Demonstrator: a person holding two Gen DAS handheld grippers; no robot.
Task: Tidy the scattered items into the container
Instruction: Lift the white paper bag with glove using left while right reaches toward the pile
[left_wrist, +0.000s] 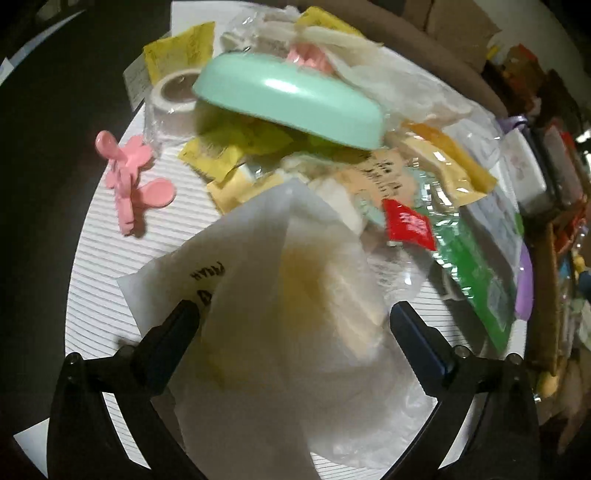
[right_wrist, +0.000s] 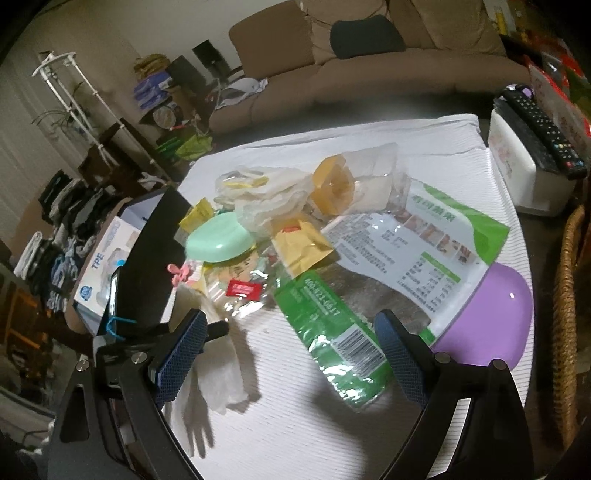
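Your left gripper (left_wrist: 295, 314) has its jaws spread wide, one on each side of a white tissue (left_wrist: 266, 295) that lies loose between them; the pads are not pressing it. Straddling it this way suits a pinch from above.

Your right gripper (right_wrist: 291, 336) is likewise spread and holds nothing, poised over the green bag (right_wrist: 332, 325).

The clutter sits heaped mid-table (right_wrist: 295, 424): mint lid (left_wrist: 291, 99), pink clip (left_wrist: 129, 177), red sachet (left_wrist: 408, 225), tape roll (left_wrist: 173, 92).

The likely container, the purple bowl (right_wrist: 491, 314), lies at the table's right edge, partly under the bag, so the bag probably needs shifting first.
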